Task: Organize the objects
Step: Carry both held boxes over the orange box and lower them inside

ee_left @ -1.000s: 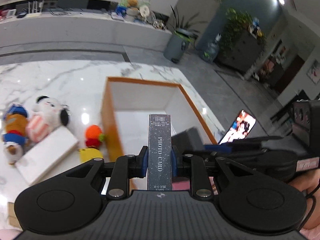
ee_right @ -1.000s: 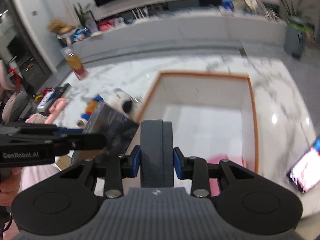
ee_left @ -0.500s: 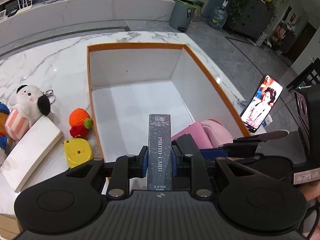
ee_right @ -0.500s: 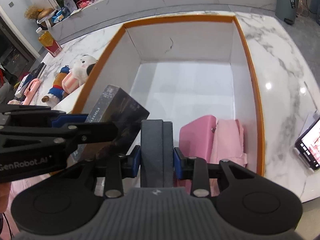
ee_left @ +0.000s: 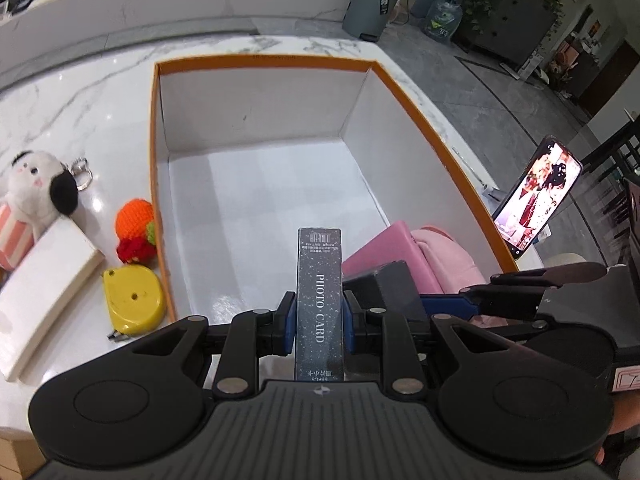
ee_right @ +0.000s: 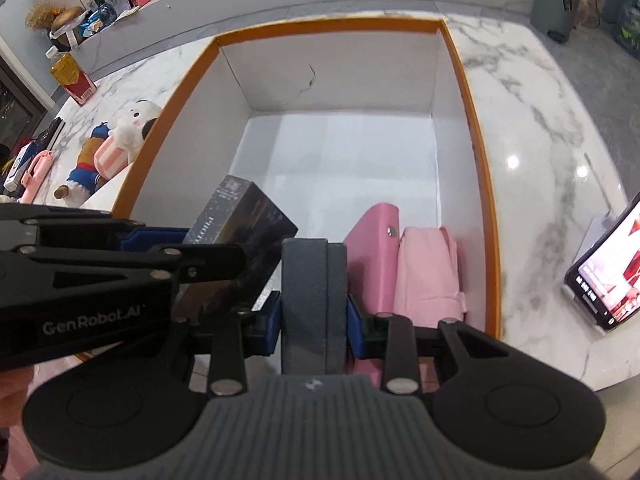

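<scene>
My left gripper (ee_left: 319,320) is shut on a dark speckled "PHOTO CARD" box (ee_left: 319,296), held over the near end of an orange-rimmed white box (ee_left: 152,128). My right gripper (ee_right: 313,320) is shut on a dark grey box (ee_right: 312,300), held over the same near end. The photo card box also shows in the right wrist view (ee_right: 240,216), with the left gripper beside it on the left. A pink case (ee_right: 374,248) and a pink pouch (ee_right: 428,272) lie in the box's near right corner. The grey box shows in the left wrist view (ee_left: 384,288).
On the marble table left of the box lie a yellow tape measure (ee_left: 134,300), an orange knitted toy (ee_left: 134,228), a white flat box (ee_left: 44,288) and a plush dog (ee_left: 36,184). A phone (ee_left: 536,200) stands at the right. A bottle (ee_right: 72,76) stands far left.
Both grippers have moved forward and tilted down over the open box with their boxes still held. The pink items in the box have come into view.
</scene>
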Tool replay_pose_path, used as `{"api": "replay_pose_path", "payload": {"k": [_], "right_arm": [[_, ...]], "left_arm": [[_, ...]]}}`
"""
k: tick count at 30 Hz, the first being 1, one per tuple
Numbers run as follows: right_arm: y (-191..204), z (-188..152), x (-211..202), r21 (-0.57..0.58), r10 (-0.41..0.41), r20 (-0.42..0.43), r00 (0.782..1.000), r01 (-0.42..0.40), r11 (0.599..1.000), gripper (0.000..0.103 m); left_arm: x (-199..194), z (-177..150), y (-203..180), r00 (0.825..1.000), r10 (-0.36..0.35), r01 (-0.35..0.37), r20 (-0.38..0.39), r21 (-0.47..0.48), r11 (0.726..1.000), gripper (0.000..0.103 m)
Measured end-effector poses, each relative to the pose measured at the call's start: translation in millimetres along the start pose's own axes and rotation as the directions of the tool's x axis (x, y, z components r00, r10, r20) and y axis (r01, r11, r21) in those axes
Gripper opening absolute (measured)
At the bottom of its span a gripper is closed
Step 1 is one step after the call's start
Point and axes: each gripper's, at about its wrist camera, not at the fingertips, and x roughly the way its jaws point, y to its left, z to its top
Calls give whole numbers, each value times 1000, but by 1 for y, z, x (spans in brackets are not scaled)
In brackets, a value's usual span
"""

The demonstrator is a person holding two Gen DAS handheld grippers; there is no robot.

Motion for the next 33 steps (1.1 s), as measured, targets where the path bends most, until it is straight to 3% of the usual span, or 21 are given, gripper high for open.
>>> {"api": "replay_pose_path", "payload": {"k": [11,23,29,33], "right_arm": [[-15,-5,-12,4,59,-39,997,-59,998,36],[-15,-15,-33,-85,88,-22,996,-90,992,45],[-14,-16,-53,-202,24,27,999,-18,979,43],[-17,-13,-60,-254,-32,55,998,45,966,35]], "left_arm": [[9,-3,-11,999,24,-25,-48,-5,1000,26],[25,-8,-17,995,39,-45,-91,-65,997,28],[31,-9,-17,992,15,-25,-124,-75,997,32],[30,-9,-12,991,-39,25,-131,-109,994,31]]}}
